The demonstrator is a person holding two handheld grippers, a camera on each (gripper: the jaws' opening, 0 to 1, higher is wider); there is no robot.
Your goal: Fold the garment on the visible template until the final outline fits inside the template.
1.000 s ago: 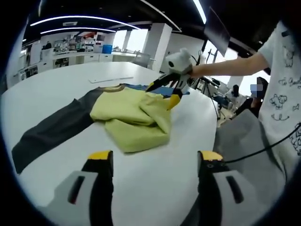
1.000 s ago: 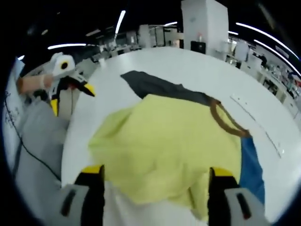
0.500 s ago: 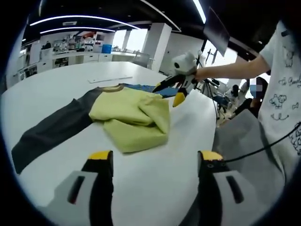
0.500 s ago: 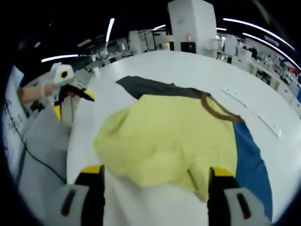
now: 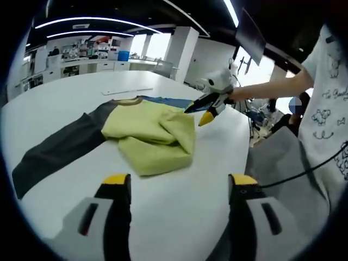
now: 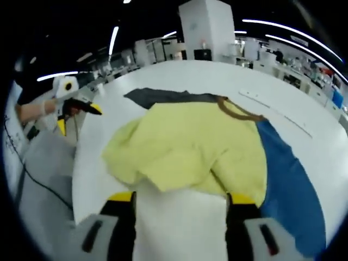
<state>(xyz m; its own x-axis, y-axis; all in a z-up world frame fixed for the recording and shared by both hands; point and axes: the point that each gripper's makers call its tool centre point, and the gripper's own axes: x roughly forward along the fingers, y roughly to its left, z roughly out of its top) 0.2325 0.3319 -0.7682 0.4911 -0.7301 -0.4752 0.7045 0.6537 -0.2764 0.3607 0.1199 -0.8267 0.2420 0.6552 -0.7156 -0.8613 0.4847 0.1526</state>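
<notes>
Yellow shirt [image 6: 190, 149], folded in a bunch, lies on the white surface [image 5: 179, 212] just ahead of my released right claw [image 6: 179, 204] and farther ahead of my released left claw [image 5: 179, 187]; blue template [image 6: 288, 185] peeks out beside it.

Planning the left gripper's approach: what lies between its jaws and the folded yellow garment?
Bare white table. In the left gripper view nothing lies between the left gripper and the yellow garment.

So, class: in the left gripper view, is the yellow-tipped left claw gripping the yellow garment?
No: the left claw stands open over bare white table, short of the folded yellow-green garment.
</notes>
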